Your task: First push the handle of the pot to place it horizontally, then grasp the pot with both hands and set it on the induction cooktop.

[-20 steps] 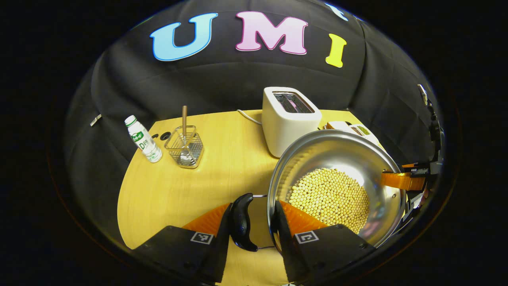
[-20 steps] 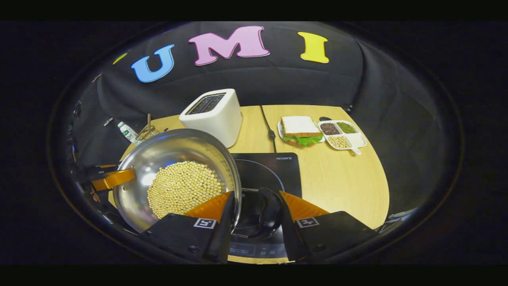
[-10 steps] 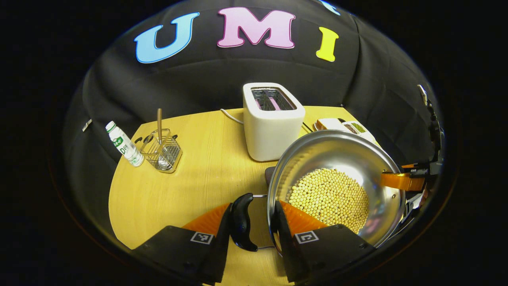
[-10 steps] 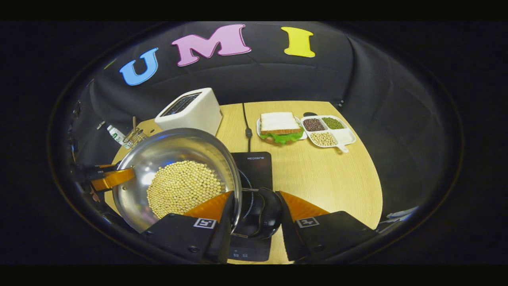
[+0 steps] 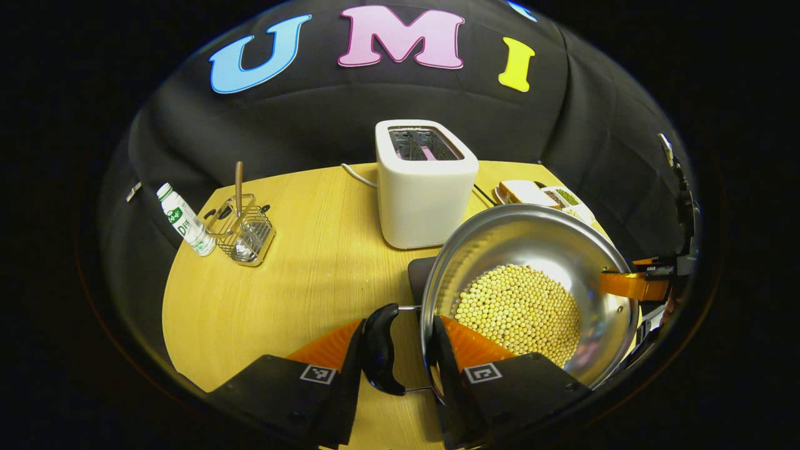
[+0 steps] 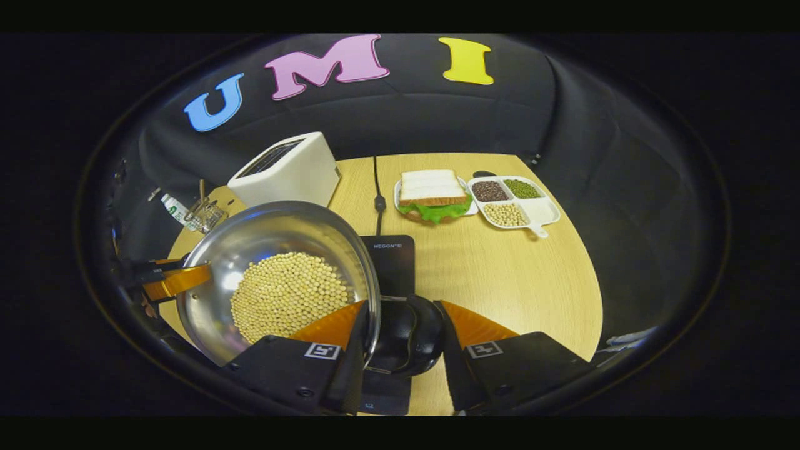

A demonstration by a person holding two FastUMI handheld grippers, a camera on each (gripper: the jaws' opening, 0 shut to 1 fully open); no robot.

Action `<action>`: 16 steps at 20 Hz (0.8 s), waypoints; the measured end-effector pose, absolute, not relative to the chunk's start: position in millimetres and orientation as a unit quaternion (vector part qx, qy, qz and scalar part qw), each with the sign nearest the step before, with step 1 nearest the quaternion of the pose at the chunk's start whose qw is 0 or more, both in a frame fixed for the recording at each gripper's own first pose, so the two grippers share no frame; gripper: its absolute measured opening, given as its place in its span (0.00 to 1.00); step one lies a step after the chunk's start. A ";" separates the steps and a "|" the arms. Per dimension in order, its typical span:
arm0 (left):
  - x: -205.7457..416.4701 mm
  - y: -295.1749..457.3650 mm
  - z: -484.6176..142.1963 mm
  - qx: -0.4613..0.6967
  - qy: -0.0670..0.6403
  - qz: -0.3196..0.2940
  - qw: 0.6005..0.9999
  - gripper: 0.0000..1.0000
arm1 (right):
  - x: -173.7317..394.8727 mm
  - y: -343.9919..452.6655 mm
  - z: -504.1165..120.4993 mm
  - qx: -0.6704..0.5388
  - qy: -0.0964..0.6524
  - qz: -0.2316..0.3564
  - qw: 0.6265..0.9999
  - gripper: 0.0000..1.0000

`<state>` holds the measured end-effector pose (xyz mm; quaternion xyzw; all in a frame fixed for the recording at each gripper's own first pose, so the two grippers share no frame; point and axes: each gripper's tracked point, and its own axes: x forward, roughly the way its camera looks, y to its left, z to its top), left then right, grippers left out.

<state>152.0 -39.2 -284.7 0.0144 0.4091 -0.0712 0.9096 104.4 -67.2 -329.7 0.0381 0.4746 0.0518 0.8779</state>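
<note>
In the left gripper view, our left gripper (image 5: pixel 395 350) is clamped on the black left handle (image 5: pixel 380 357) of the pot (image 5: pixel 531 294), fingers pressing it from both sides. The pot, holding a bed of yellow beans (image 5: pixel 517 312), sits in the frame exactly as it did a second ago, but the table has slid under it: the toaster (image 5: pixel 426 184) has drifted leftward and a dark corner of the induction cooktop (image 5: pixel 417 279) now peeks out beside the pot's rim, in front of the toaster. We judge the pot to be airborne and travelling toward the cooktop. Left of the toaster, well apart, stand a wire utensil basket (image 5: pixel 242 230) and a small bottle (image 5: pixel 185 220). The far gripper's orange fingers meet the pot's opposite side.

In the right gripper view, our right gripper (image 6: pixel 400 340) is closed on the pot's right handle (image 6: pixel 406 337). Over the last second the cooktop (image 6: pixel 390 262) has slipped further beneath the pot (image 6: pixel 275 281), so less of its black glass shows in front of the toaster (image 6: pixel 284 172). That suggests we are nearly over the target; lowering remains. The toaster stands close behind the cooktop and its cord (image 6: pixel 377 194) runs alongside, so we should keep clear. A sandwich plate (image 6: pixel 434 195) and a sectioned tray (image 6: pixel 515 203) lie right of the toaster, out of the path.
</note>
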 end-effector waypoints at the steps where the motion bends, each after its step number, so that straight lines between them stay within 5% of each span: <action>1: 152.5 -39.2 -286.6 0.015 0.408 -0.072 0.910 0.60 | 104.6 -68.2 -331.0 0.037 0.475 0.051 0.878 0.58; 16: 157.5 -44.9 -289.0 0.020 0.401 -0.082 0.912 0.60 | 103.8 -76.1 -334.6 0.049 0.475 0.039 0.878 0.58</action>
